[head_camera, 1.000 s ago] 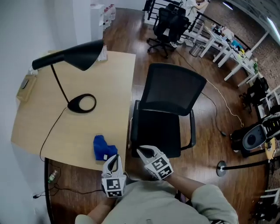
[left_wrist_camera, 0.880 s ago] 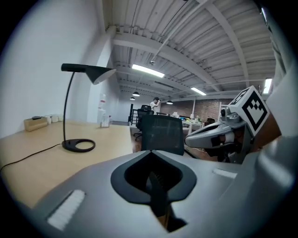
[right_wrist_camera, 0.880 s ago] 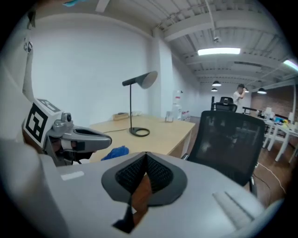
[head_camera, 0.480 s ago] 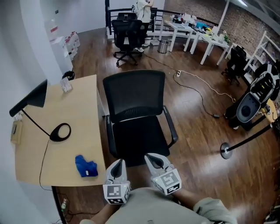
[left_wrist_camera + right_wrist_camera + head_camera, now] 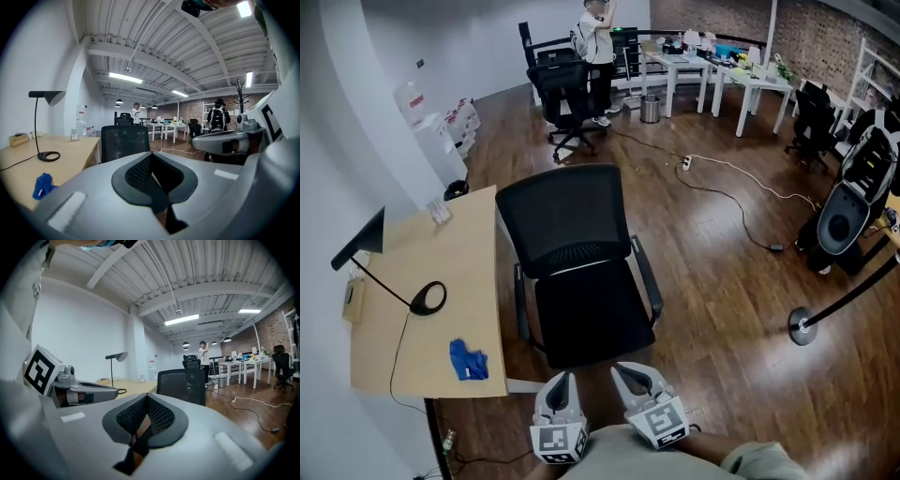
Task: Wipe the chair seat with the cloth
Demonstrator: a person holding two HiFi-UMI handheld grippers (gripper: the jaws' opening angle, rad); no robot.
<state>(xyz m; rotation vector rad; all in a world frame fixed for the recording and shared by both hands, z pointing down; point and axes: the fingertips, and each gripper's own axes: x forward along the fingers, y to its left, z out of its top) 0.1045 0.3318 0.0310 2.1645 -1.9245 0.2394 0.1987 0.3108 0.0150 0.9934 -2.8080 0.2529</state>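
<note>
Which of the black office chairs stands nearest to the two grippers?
The chair beside the wooden desk; the other chairs stand far across the room.

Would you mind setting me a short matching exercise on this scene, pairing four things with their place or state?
Things:
1. cloth
2. lamp
3. chair
4. right gripper

Descriptions:
A. jaws shut, holding nothing
B. on the floor beside the desk, seat bare
C. blue, crumpled near the desk's near edge
D. standing on the desk on a round base

Pairs: 1-C, 2-D, 3-B, 4-A.
</note>
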